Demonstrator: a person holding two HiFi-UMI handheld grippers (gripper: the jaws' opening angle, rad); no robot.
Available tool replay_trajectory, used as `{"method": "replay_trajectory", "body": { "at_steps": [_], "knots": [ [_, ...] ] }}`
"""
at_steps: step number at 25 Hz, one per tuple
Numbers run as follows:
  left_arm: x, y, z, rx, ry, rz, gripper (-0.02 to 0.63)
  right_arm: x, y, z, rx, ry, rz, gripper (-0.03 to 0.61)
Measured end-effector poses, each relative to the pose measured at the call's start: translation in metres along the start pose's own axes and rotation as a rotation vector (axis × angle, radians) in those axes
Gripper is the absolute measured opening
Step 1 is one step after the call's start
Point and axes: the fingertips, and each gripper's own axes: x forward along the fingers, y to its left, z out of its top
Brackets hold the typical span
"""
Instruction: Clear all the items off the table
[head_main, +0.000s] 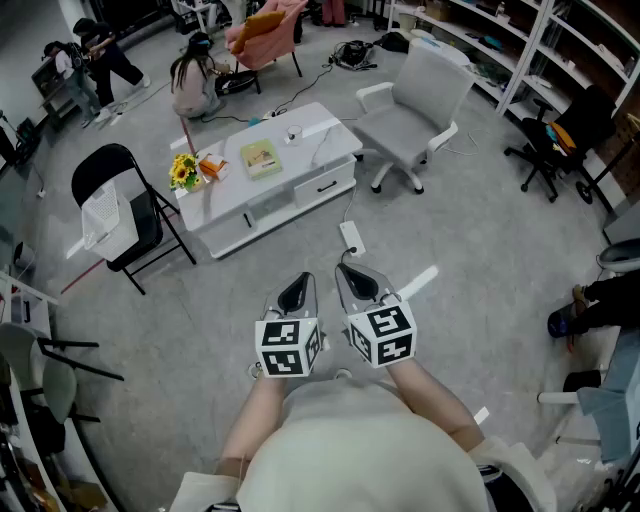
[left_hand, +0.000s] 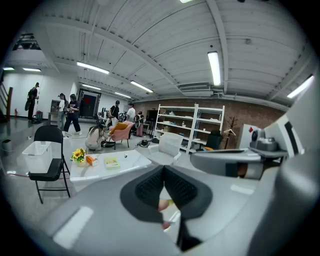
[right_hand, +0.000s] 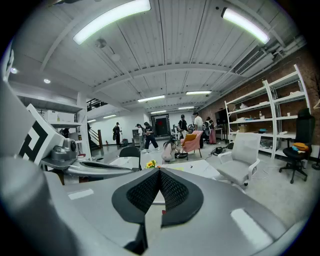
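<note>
Pads (left_hand: 149, 187) of black, finely ribbed rubber press flat against each other on the left gripper (left_hand: 164, 172), with no gap and nothing caught between them. The right gripper (right_hand: 159, 176) shows the same: two dark, petal-shaped pads closed tip to tip and empty. Each pair sits in a smooth, pale grey plastic shell, and behind the shells ride white cubes (head_main: 290, 347) printed with black square markers. Both grippers are held side by side near the person's body, tilted slightly downward, well apart from the things to be cleared. Those lie far ahead on a low white table (head_main: 300, 195), a glossy rectangular unit with drawers in its near face. A bunch of yellow sunflowers (head_main: 183, 170) stands at its left end with an orange box (head_main: 211, 166) just beside it, a flat green book (head_main: 261, 158) lies near the middle, and a small white object (head_main: 293, 133), too small to identify, sits towards the far edge. A white power strip (head_main: 352, 237) lies on the bare grey concrete floor (head_main: 200, 320) near the table's right end. Left of the table a black folding chair (head_main: 140, 215) carries a white slatted basket (head_main: 100, 212); to the right stands a pale grey swivel chair (head_main: 420, 105). Farther off are a pink armchair (head_main: 262, 35), a crouching person (head_main: 192, 85), white metal shelving (head_main: 480, 35) along the right, and a ribbed white ceiling (right_hand: 160, 55) with tube lights.
</note>
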Motion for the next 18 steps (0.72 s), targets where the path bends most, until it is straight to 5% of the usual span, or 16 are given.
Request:
{"method": "replay_trajectory", "body": {
  "at_steps": [18],
  "knots": [
    [0.0,-0.012,-0.015,0.008,0.022,0.002,0.009,-0.012,-0.007,-0.011,0.047,-0.016,0.013,-0.002]
  ]
}}
